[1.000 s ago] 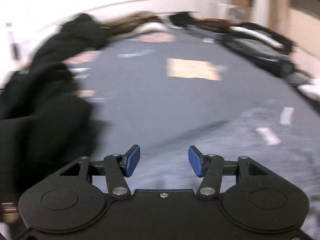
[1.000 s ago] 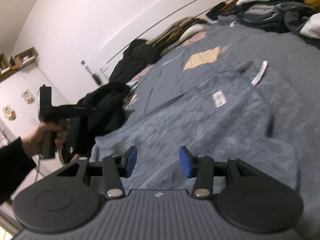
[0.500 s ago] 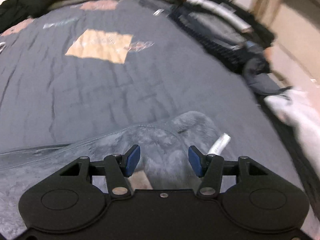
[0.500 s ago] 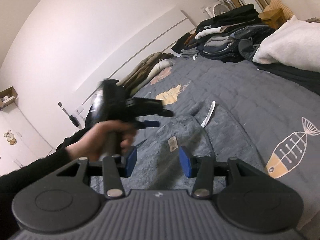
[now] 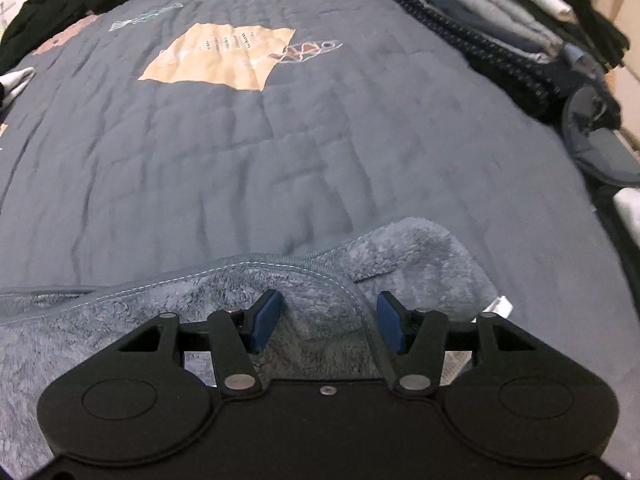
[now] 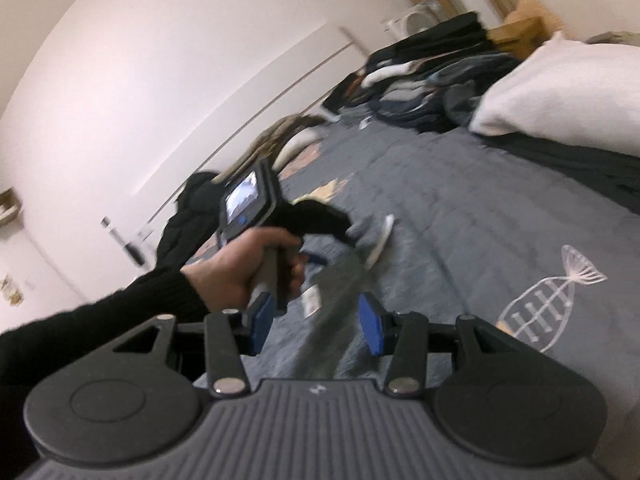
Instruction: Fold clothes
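A grey fleece garment (image 5: 420,264) lies spread on the grey quilted bedspread (image 5: 280,160), fluffy side up, with a stitched seam along its far edge and a white label (image 5: 502,306) at its right corner. My left gripper (image 5: 328,322) hovers low over that corner, tilted downward, open, its blue pads apart with fleece below them. In the right wrist view a hand (image 6: 240,268) in a black sleeve holds the left gripper's handle over the same garment (image 6: 348,280). My right gripper (image 6: 316,322) is open just behind it, nothing pinched.
A stack of folded dark and grey clothes (image 5: 500,40) lines the bed's right side. Black clothes (image 5: 48,12) are heaped at the far left. A white pillow (image 6: 560,92) lies on the right, and a fish drawing (image 6: 548,300) marks the bedspread.
My left gripper swung away from the black pile across the bed and came down over the fleece garment's corner. The right view turned rightward, and the hand moved to its centre.
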The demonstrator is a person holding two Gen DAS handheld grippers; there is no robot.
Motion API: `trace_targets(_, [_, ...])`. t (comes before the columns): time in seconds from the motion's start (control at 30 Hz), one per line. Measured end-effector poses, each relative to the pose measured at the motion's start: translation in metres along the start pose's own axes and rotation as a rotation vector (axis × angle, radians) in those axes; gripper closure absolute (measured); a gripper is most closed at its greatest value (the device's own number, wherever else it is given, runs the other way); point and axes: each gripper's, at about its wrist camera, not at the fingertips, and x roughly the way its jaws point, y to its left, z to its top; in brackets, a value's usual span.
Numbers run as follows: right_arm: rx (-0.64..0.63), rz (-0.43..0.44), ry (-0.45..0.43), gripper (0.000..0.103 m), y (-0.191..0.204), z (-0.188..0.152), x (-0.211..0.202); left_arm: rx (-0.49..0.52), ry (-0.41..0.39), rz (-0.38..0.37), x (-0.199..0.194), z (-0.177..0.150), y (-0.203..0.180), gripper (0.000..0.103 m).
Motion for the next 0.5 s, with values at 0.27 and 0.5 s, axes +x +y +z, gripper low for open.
trace_targets(0.27, [0.018,-0.014,-0.026,0.057,-0.01,0.005,-0.003,0.012,-0.036,0.048,-0.008,-0.001,-0.004,0.095])
trace_targets(0.5, [0.04,0.003,-0.03,0.057,-0.012,0.007,-0.005,-0.025,-0.125,-0.038,-0.054,0.013,-0.002,0.096])
